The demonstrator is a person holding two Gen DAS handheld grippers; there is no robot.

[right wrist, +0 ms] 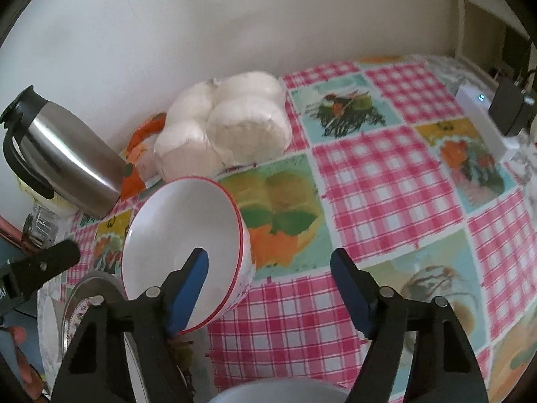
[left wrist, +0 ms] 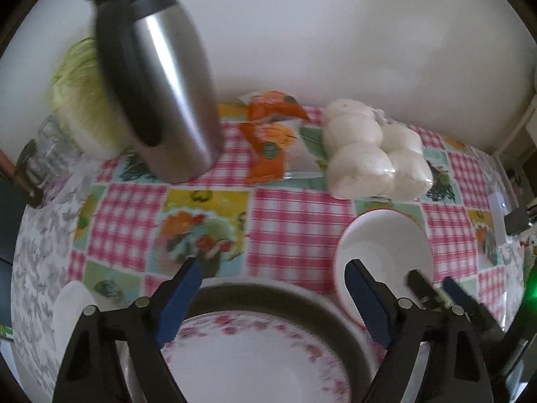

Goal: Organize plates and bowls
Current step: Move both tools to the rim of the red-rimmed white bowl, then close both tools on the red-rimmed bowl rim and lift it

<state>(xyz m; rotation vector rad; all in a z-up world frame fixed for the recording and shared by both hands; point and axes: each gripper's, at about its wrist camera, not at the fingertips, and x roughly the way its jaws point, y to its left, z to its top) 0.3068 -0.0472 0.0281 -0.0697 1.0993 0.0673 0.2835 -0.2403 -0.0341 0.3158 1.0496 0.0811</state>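
your left gripper [left wrist: 273, 285] hangs jaws apart over the rim of a white plate with a pink floral border [left wrist: 255, 352], nothing pinched between the blue pads; the plate sits inside a dark round rim at the near edge of the table. just to its right a white bowl with a red rim [left wrist: 382, 255] stands tilted on the pink checked tablecloth with fruit pictures [left wrist: 295, 228]. your right gripper [right wrist: 270, 268] is spread wide too: its left blue finger [right wrist: 188, 288] sits inside that bowl [right wrist: 181, 235] near the wall, the right finger is outside over the cloth, and i cannot tell if the pad touches, so no grip shown. behind the bowl lie a clear bag of white round buns [left wrist: 372, 154] and an orange printed packet [left wrist: 268, 134] by the wall. a tall brushed steel thermos jug with black lid [left wrist: 157, 84] stands at left, a pale green cabbage [left wrist: 80, 100] behind it. a white box with a blue light [right wrist: 483, 117] sits far right.
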